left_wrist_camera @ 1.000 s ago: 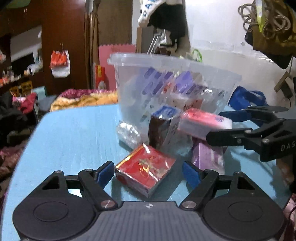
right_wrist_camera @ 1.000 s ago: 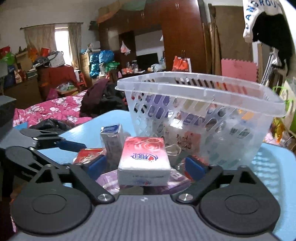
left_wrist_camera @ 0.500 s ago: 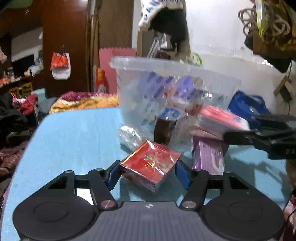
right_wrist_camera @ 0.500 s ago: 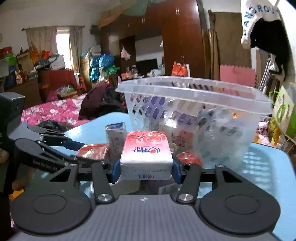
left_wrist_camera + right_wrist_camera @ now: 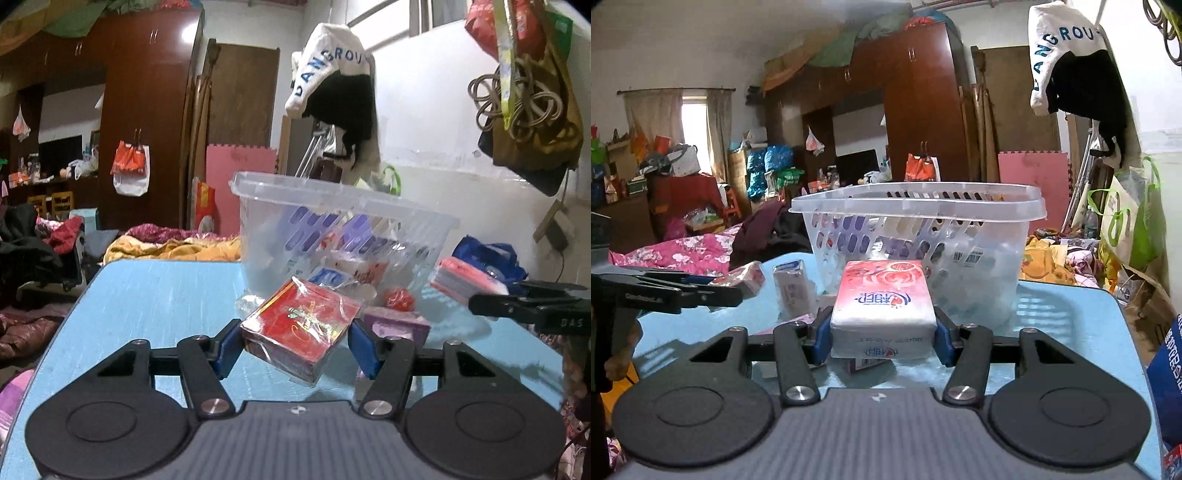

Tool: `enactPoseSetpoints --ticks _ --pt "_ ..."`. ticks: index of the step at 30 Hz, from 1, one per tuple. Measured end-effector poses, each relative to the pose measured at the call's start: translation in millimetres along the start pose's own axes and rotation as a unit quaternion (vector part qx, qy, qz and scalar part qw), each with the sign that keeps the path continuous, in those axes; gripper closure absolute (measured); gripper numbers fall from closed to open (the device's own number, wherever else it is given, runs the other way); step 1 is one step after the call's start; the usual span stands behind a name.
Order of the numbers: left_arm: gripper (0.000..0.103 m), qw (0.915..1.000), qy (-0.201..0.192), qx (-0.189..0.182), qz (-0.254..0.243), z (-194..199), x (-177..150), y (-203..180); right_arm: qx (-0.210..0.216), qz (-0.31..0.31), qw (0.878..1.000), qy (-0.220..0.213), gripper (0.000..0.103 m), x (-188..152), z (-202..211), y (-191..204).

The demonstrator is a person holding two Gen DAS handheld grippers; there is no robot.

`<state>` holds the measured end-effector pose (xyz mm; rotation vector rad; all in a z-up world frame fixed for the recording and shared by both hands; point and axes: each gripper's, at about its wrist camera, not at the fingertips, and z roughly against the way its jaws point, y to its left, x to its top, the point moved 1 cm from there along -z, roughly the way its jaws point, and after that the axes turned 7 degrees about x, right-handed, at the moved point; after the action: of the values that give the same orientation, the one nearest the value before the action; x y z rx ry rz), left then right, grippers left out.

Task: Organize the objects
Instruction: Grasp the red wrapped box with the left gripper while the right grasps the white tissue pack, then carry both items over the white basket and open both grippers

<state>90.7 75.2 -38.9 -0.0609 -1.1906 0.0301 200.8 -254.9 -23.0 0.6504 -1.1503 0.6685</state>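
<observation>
Jaws clamp red box (image 5: 301, 334); tissue pack (image 5: 882, 306) likewise.

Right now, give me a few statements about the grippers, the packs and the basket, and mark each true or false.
1. The left gripper is clamped on a red box. True.
2. The right gripper is empty. False: its pads press a pink tissue pack.
3. The red box lies flat on the blue table. False: it is tilted between the pads, off the surface.
4. The clear basket stands upright on the table. True.
5. The basket is empty. False: packs show through its perforated wall.
</observation>
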Motion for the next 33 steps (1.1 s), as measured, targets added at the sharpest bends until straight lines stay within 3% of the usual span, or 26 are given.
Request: enactPoseSetpoints --ticks 13,19,23,26,29,33 --pt "0.038 0.9997 -0.021 -0.011 -0.004 10.5 -1.4 -9.7 -0.011 0.01 1.0 -0.026 0.047 1.7 15.8 1.0" --pt "0.038 0.9982 -0.055 -0.021 -0.01 10.4 54.0 -25.1 -0.015 0.039 0.998 -0.053 0.047 54.0 20.7 1.9" --pt "0.038 0.999 -0.042 -0.01 -0.012 -23.4 116.0 -41.4 -0.045 0.064 0.996 -0.043 0.047 104.0 -1.9 -2.2" --pt "0.039 0.9999 -0.005 0.004 0.008 -69.9 155.1 -43.4 -0.068 0.072 0.995 -0.022 0.047 128.1 -28.6 -10.5" --pt "0.039 0.9994 0.027 0.012 0.02 -109.0 170.1 -47.1 -0.1 0.075 0.992 0.013 0.047 138.3 -57.2 -20.6" --pt "0.039 0.9979 0.059 0.029 0.005 -137.6 166.1 -53.6 -0.101 0.055 0.993 0.035 0.047 133.0 -74.4 -37.4"
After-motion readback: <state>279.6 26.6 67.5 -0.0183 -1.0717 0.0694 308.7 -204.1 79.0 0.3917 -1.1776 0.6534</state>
